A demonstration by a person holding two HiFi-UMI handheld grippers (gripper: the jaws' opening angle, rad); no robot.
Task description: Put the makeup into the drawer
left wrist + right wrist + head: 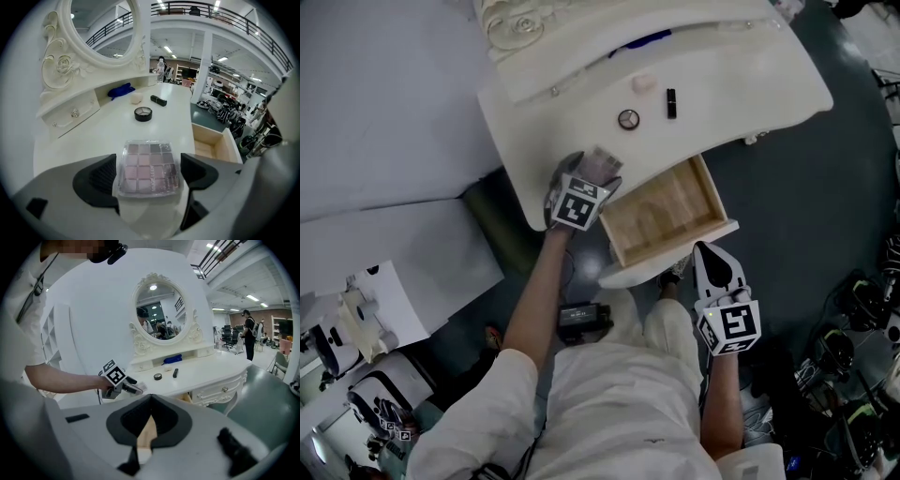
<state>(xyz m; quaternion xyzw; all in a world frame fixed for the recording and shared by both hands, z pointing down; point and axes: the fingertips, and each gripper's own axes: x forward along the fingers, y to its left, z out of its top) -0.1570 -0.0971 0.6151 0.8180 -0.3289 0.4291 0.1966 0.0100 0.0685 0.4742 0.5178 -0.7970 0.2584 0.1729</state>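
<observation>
Left gripper view: left gripper (147,177) grasps palette (148,166) lettered perhaps "NUDE"; right gripper (150,406) clenched.

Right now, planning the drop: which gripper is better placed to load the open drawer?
Left: the left gripper clamps the eyeshadow palette beside the drawer; the right gripper is shut, empty.

Open drawer (670,214) clear from above, round compact (628,119) and black tube (671,102) (both on the tabletop (741,75)) well behind it
</observation>
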